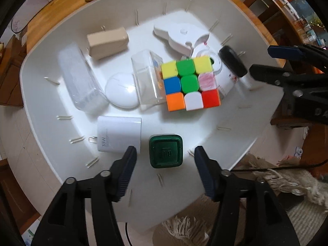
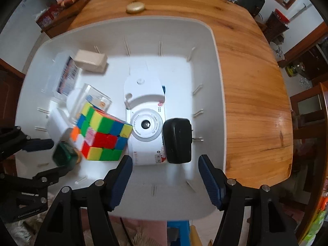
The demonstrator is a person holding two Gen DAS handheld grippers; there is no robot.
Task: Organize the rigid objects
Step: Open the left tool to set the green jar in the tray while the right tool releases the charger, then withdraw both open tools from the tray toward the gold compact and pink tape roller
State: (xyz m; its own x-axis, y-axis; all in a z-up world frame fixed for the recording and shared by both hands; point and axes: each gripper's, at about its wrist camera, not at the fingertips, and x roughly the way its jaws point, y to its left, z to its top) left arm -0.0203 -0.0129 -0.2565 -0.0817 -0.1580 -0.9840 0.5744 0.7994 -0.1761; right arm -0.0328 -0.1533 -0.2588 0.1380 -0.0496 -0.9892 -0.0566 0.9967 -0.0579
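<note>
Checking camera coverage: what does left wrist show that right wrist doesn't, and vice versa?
Left wrist only: the white charger's printed face and the green cube's top, between open left tongs.
Right wrist only: the white toy camera's lens, the printed box in the clear case, the far table edge.
Both: white bin, puzzle cube, black adapter, beige block.

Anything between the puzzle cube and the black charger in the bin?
Yes: the white toy camera sits between the puzzle cube and the black charger, touching or nearly touching both. The right wrist view shows it best.
</note>
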